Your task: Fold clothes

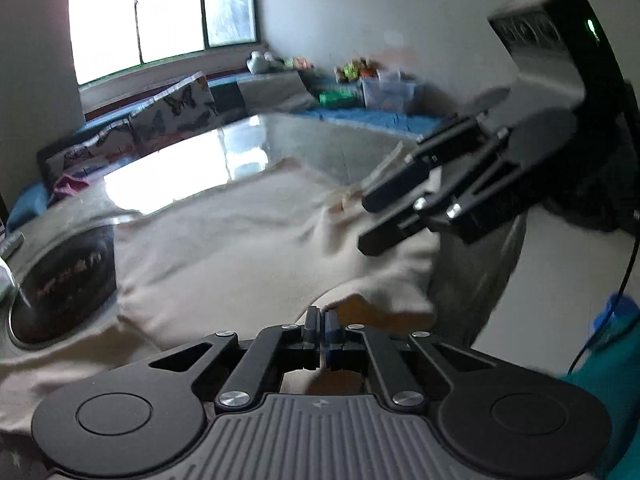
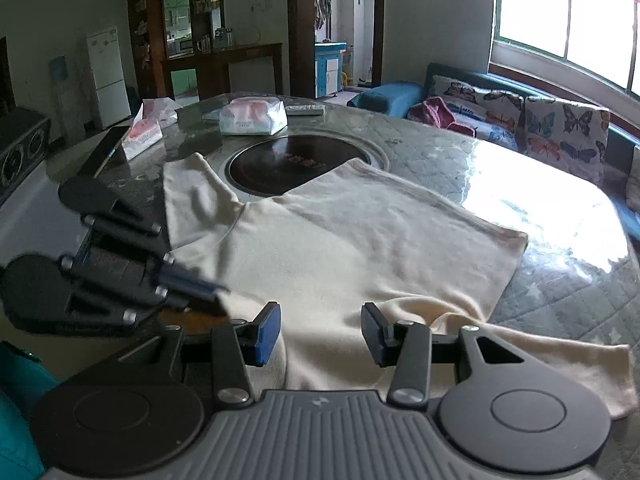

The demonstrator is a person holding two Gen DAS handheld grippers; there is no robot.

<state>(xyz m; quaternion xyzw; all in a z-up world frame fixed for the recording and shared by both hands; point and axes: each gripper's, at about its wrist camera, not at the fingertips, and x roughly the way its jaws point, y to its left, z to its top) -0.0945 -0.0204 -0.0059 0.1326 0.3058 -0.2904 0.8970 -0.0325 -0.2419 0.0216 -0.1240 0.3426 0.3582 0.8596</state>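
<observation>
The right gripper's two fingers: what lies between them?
In the right wrist view, the right gripper stands open, and only the cream shirt shows in the gap between its fingers, spread on the table.

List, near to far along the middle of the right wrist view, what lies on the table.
Open right gripper → cream T-shirt spread flat → round black inset cooktop → white plastic-wrapped tissue pack → grey remote control.
</observation>
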